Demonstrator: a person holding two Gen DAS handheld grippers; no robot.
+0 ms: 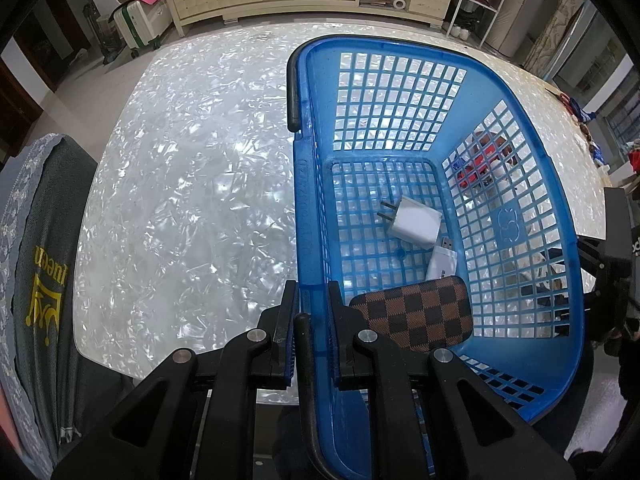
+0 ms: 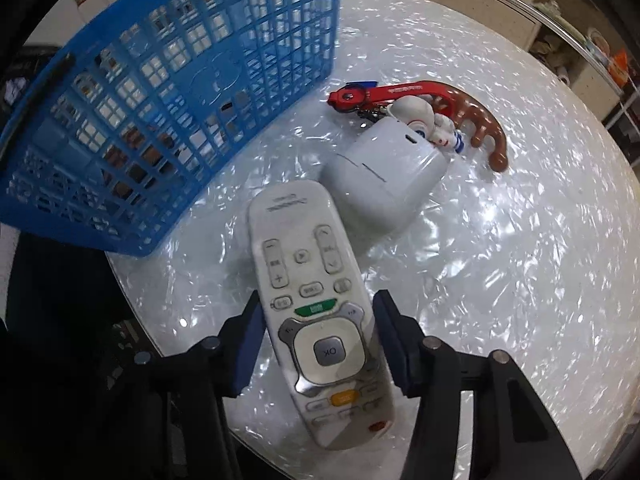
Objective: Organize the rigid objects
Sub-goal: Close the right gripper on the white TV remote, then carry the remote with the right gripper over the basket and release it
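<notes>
two grippers in use. left gripper (image 1: 311, 300) clamps near rim of blue plastic mesh basket (image 1: 516, 216) on pearly tabletop (image 1: 180, 200). right gripper (image 2: 316, 330) jaws straddle white tv remote (image 2: 316, 304) lying beside basket; pad contact w/ remote unclear.

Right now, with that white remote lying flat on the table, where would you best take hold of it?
Across its narrow width, near the OK button, coming down from above. The remote is long and flat with straight side edges, so a pad fits on each. The right tool already straddles it there; the basket leaves room.
</notes>
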